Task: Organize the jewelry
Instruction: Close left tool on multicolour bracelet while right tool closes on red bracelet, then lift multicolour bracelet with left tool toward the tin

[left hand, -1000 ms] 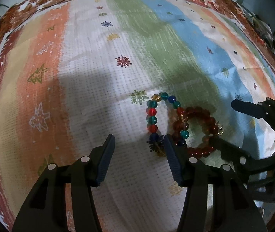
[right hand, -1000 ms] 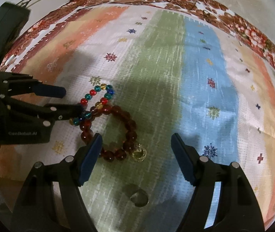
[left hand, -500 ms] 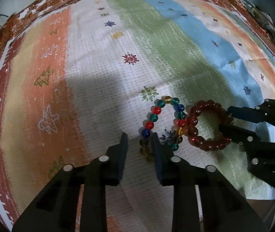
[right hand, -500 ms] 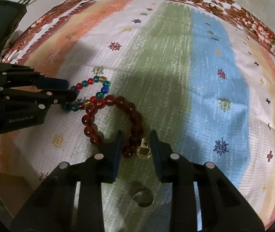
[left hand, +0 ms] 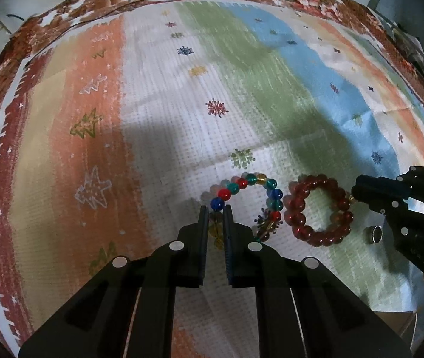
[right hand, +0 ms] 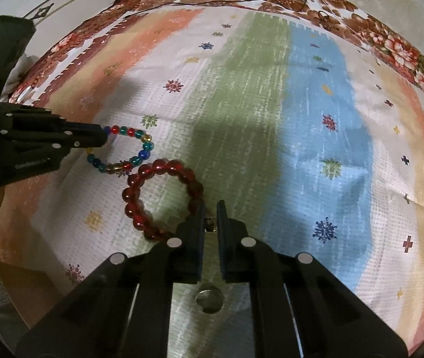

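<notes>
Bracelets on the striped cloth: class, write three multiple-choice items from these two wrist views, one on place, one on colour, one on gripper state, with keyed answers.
1. The dark red bracelet lies where relative to the multicoloured bracelet in the right wrist view?
A lower right B far left C on top
2. The cloth stripe beneath the red bracelet is mostly
A black B green C purple
3. The left gripper is
A wide open B out of view C shut on the multicoloured bracelet

Answers: A, it sits lower right; B, green stripe shows; C, beads sit between its fingers.

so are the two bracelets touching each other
Cannot tell. In the right wrist view the red bracelet meets the multicolour bracelet near its charm with no visible gap; the left wrist view hints at a sliver between them.
</notes>
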A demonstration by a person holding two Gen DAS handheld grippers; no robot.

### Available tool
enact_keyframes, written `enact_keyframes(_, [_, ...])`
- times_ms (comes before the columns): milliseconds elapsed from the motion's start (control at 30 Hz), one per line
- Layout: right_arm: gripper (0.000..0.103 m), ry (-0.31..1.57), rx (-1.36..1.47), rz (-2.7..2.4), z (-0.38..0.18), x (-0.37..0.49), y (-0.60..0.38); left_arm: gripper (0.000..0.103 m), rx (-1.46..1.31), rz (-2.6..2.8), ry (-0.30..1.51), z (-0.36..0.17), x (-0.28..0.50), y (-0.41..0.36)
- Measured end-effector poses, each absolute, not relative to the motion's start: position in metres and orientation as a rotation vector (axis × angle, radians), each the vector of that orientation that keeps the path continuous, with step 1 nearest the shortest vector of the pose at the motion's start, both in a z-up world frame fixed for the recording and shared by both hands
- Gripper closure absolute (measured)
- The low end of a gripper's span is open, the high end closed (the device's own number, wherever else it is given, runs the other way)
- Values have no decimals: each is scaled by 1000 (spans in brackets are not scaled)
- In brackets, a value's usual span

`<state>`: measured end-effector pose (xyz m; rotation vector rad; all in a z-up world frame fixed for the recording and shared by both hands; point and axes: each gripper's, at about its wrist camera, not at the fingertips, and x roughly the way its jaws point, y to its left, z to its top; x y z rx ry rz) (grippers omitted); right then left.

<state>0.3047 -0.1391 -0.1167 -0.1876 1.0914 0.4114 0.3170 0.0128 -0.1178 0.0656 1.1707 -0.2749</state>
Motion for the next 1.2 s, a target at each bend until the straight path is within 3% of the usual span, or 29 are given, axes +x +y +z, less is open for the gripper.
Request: enact_keyframes(1200, [94,1058,-123,435,-83,293,-142,94,-6,-302,1093,-77,302,14])
